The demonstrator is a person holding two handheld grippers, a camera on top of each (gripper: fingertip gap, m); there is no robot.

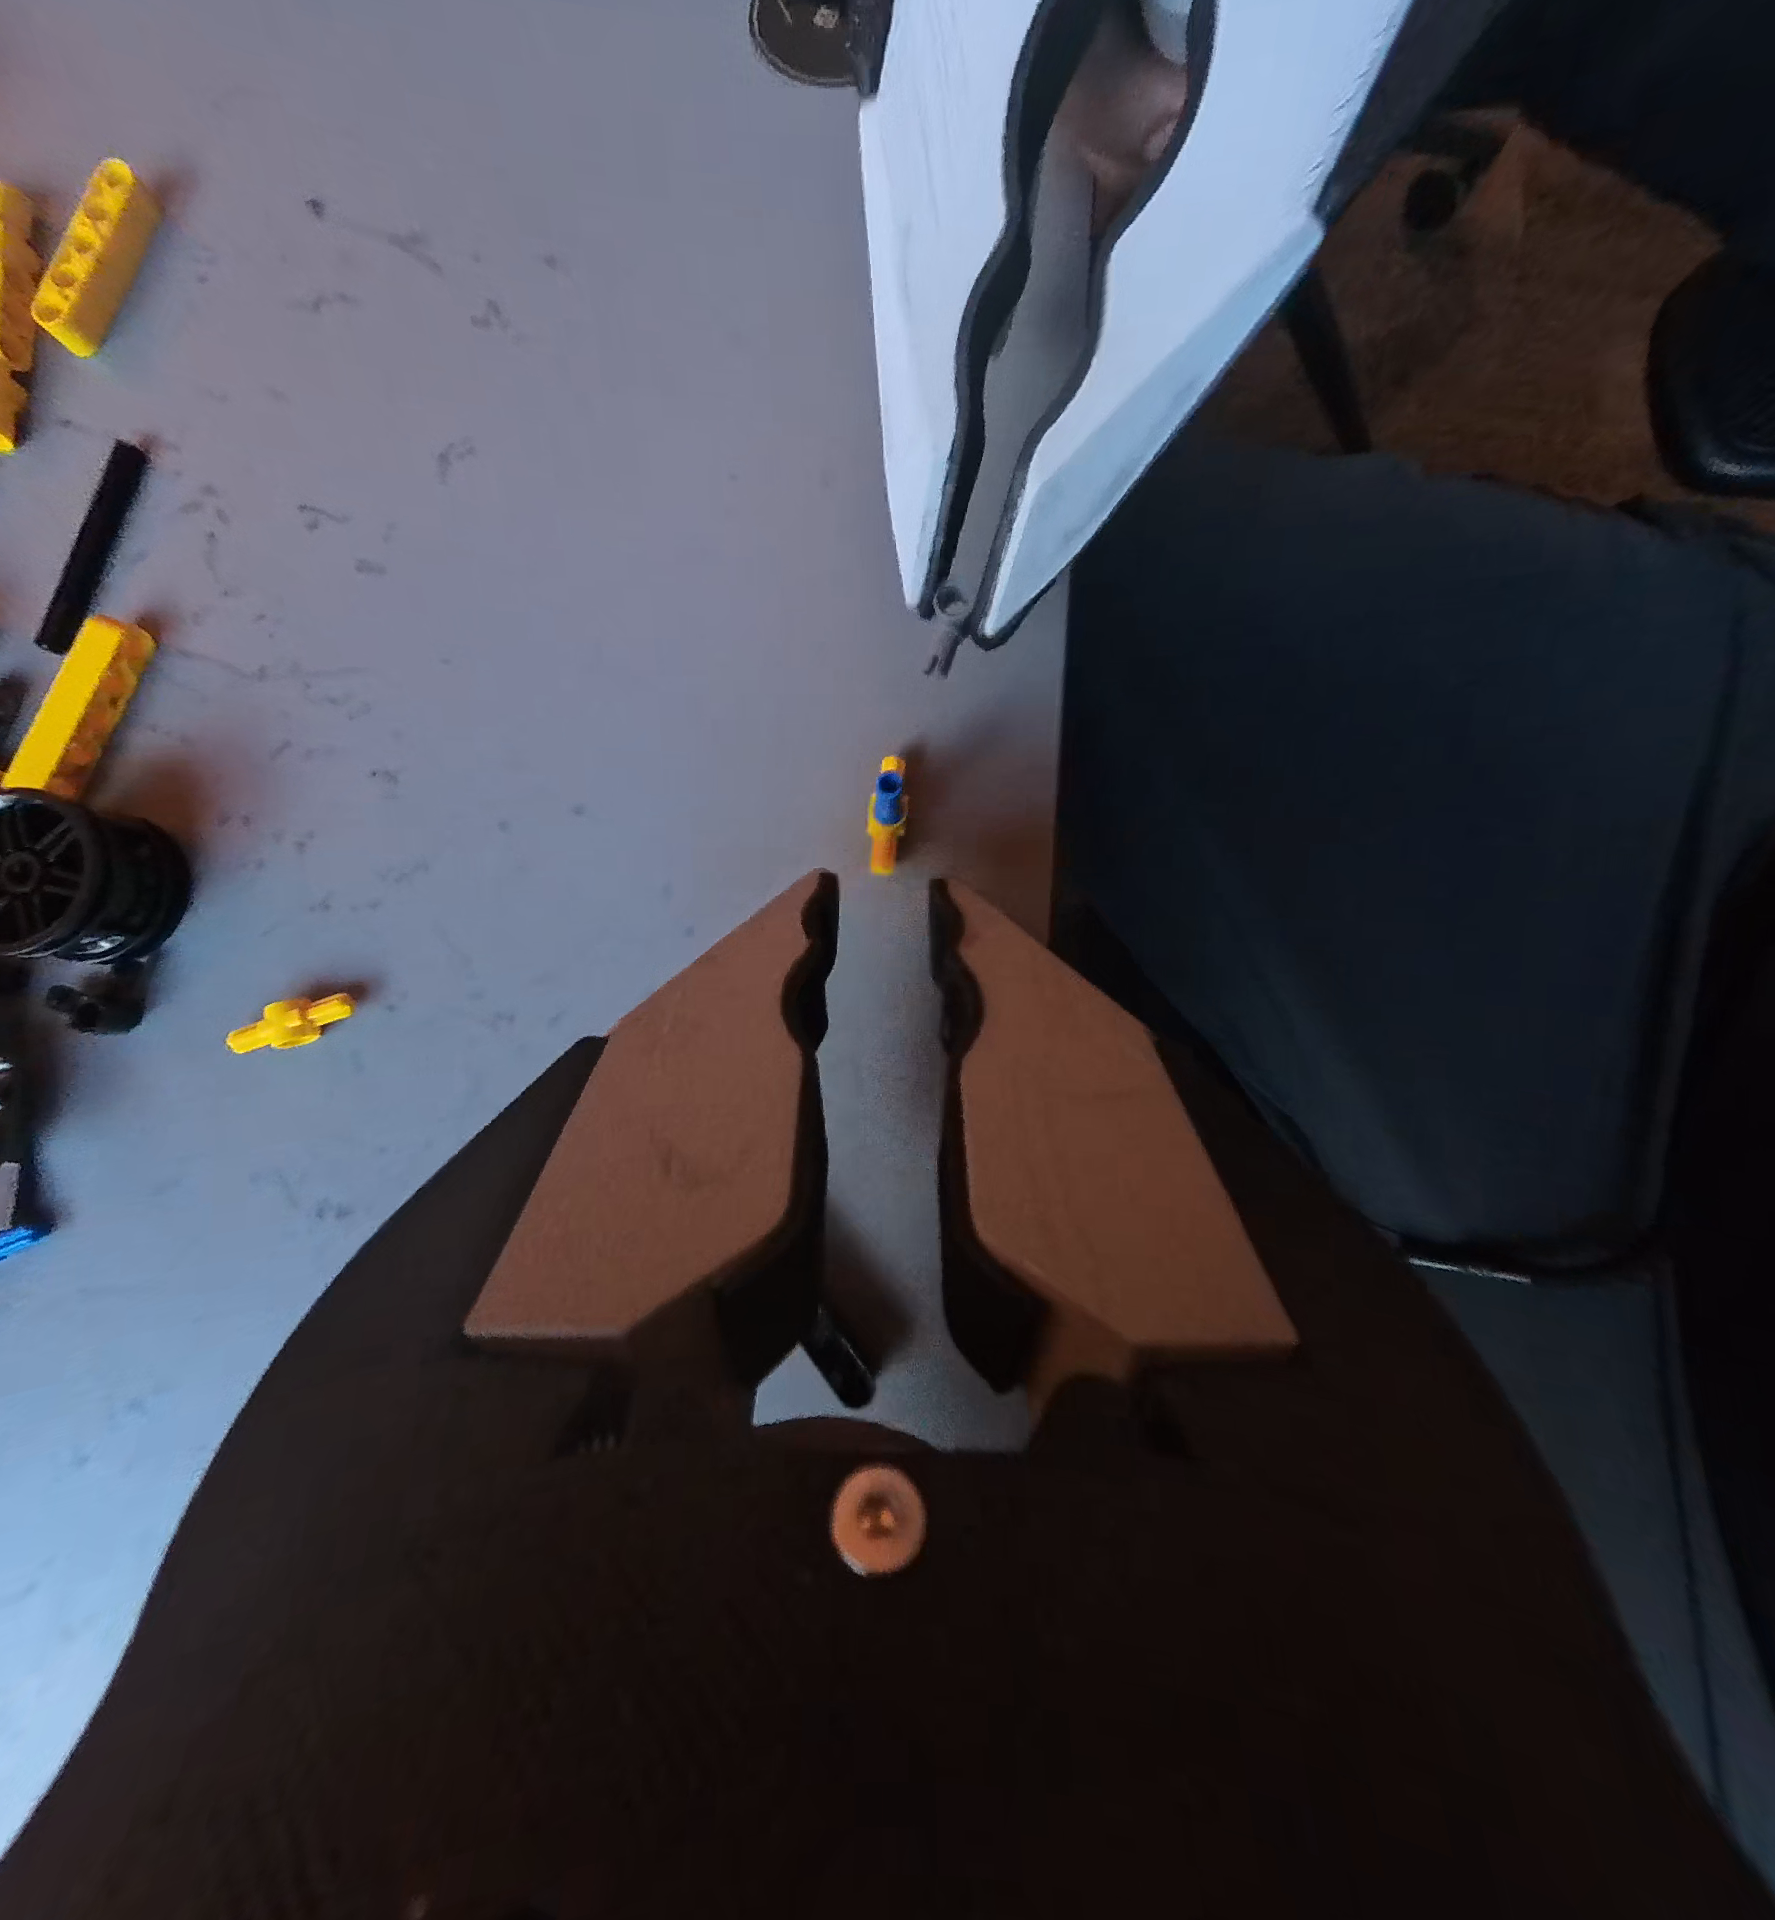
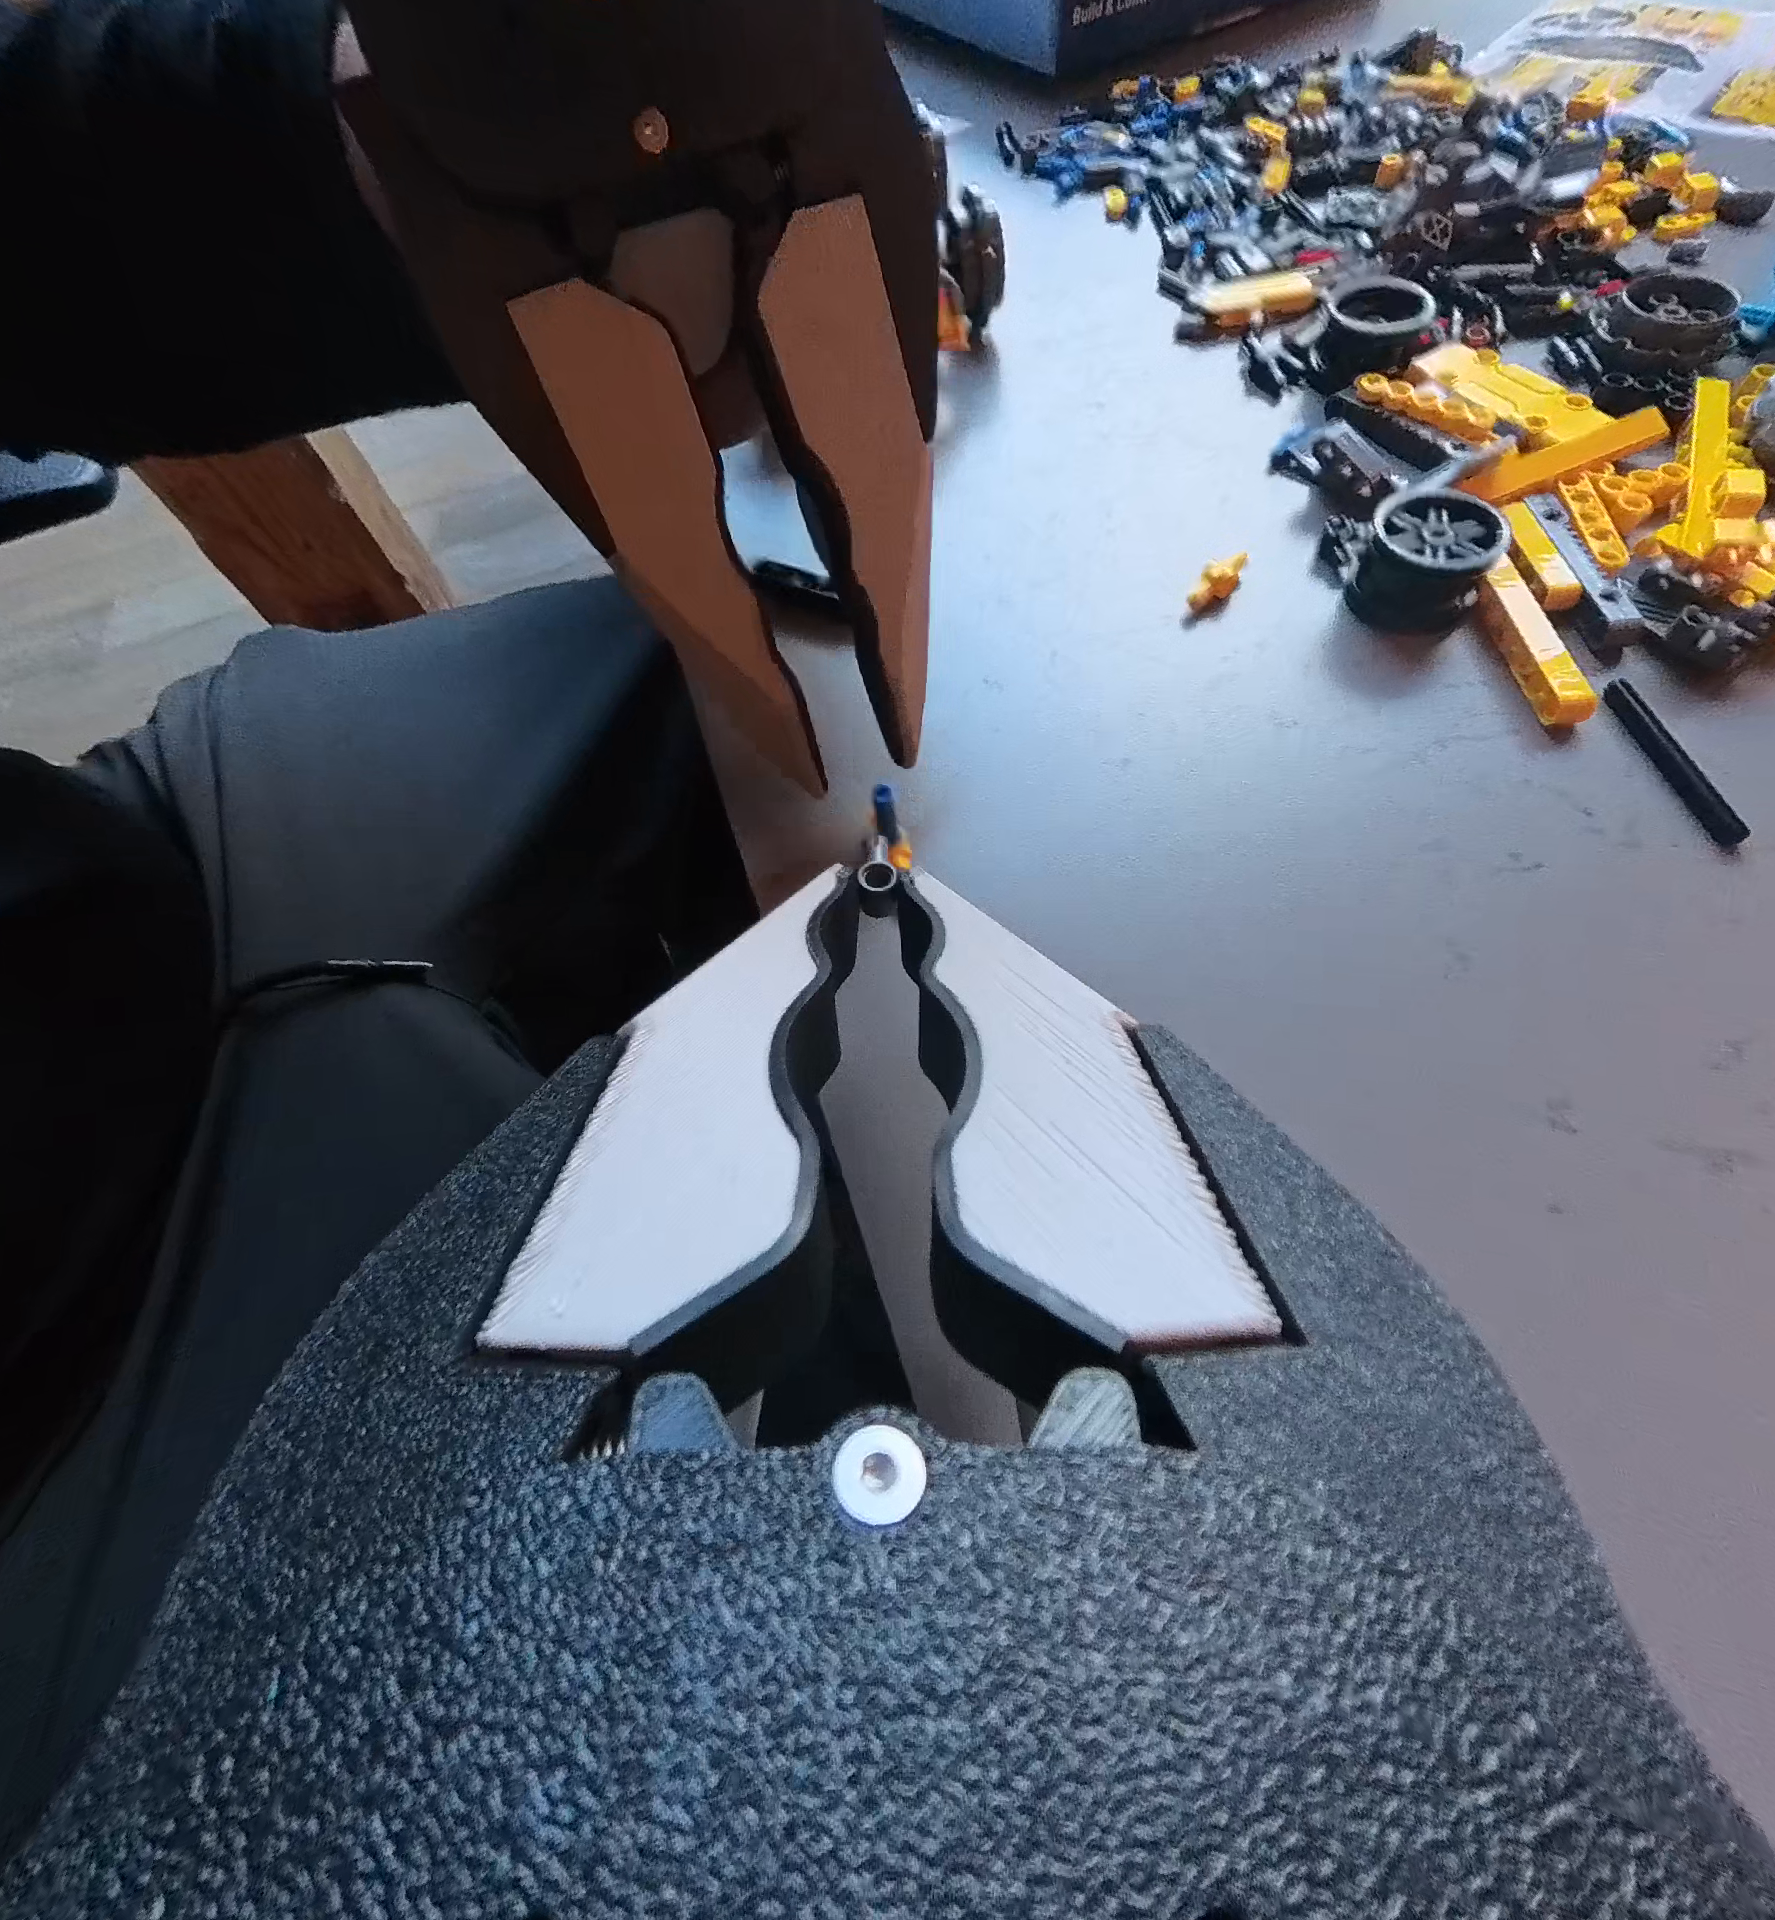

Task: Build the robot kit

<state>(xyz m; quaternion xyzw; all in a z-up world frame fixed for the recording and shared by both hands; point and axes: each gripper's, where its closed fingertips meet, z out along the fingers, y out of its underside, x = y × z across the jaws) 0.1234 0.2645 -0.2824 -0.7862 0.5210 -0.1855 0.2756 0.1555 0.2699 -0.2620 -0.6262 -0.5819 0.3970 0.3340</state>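
A small yellow connector with a blue pin in it [image 1: 888, 812] lies on the grey table [image 1: 509, 665] close to its right edge; it also shows in the right wrist view [image 2: 891, 831]. My left gripper [image 1: 883, 885], with brown fingers, is open and empty, its tips just short of that piece; it also shows in the right wrist view [image 2: 862, 774]. My right gripper [image 2: 878, 883], with white fingers, is shut on a small grey tube piece [image 2: 877, 881] and faces the connector from the other side. It also shows in the left wrist view [image 1: 950, 613].
A yellow cross connector [image 1: 291, 1023], a black wheel [image 1: 52, 883], yellow beams [image 1: 93, 255] and a black axle [image 1: 93, 545] lie to the left. A big pile of yellow and black pieces [image 2: 1548, 343] covers the far table. A dark chair seat [image 1: 1382, 831] is beside the table edge. There is about 5 centimeters between the tips of the two grippers.
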